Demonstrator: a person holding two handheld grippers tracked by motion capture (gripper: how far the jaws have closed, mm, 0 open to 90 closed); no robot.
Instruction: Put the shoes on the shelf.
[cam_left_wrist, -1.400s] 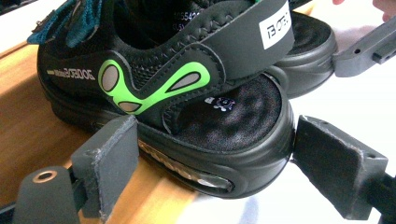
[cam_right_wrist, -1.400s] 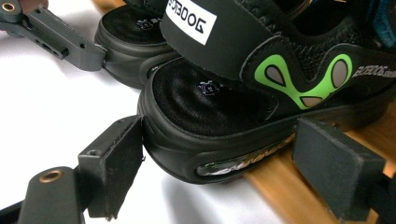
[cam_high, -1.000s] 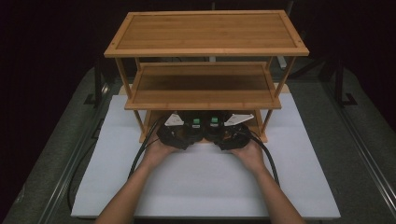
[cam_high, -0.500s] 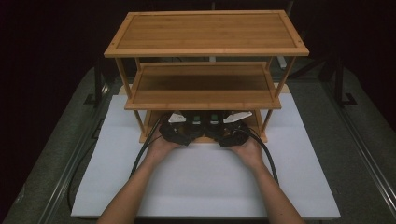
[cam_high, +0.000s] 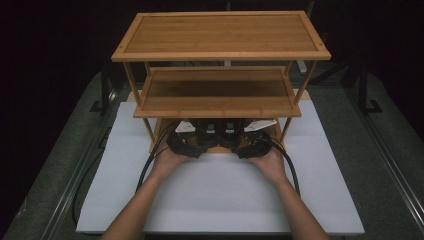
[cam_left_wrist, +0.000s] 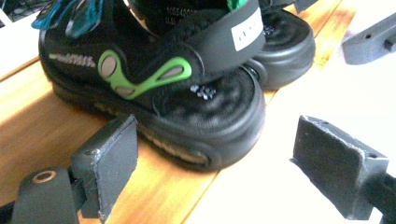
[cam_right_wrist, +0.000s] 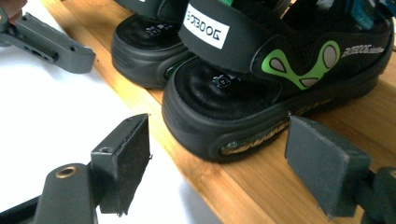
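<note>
Two black sandals with green side marks stand side by side on the bottom board of a bamboo shelf, heels toward me. My left gripper is open, its jaws wide on either side of the left sandal's heel, with gaps showing. The right gripper is open the same way at the right sandal's heel. From above, the left gripper and right gripper sit under the middle tier, with the sandals partly hidden by it.
The shelf has three tiers, and its slim legs stand on a white mat. Each gripper view shows the other sandal and the other gripper's grey jaw close by. Cables trail back along the mat.
Both hands have edged slightly toward the shelf's bottom board. The sandals have stayed where they were.
</note>
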